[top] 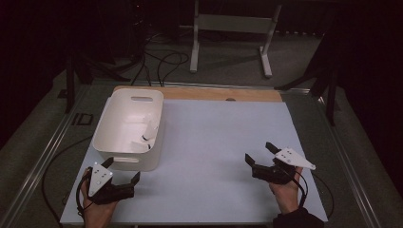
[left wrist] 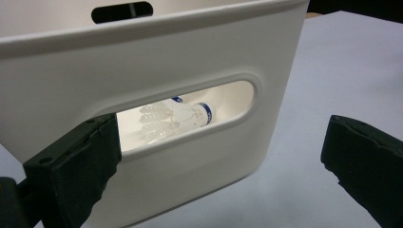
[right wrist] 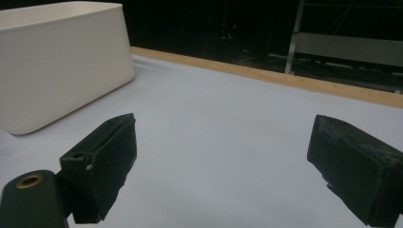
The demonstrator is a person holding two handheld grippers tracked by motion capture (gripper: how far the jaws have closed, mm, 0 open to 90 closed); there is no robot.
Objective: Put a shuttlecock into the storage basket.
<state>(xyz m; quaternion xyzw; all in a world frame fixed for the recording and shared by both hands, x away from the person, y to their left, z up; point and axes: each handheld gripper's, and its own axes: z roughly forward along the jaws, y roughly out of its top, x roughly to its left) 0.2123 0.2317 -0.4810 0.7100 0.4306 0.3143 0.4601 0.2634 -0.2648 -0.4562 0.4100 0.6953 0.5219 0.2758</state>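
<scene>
A white plastic bin (top: pixel 110 124) stands at the table's left; its near wall (left wrist: pixel 157 61) has a handle slot. Through that slot a white shuttlecock (left wrist: pixel 173 121) with a blue band lies inside the bin, also visible from above as the shuttlecock (top: pixel 148 135). My left gripper (top: pixel 122 170) is open just in front of the bin's near wall, nothing between its jaws. My right gripper (top: pixel 260 153) is open over the bare table at the right, holding nothing. In the right gripper view the bin (right wrist: pixel 62 61) stands off to the left.
The pale blue table top (top: pixel 214 142) has a wooden strip (top: pixel 228 93) along its far edge. A white frame stand (top: pixel 233 28) and cables (top: pixel 161 61) lie on the floor beyond. Metal rails run along both sides of the table.
</scene>
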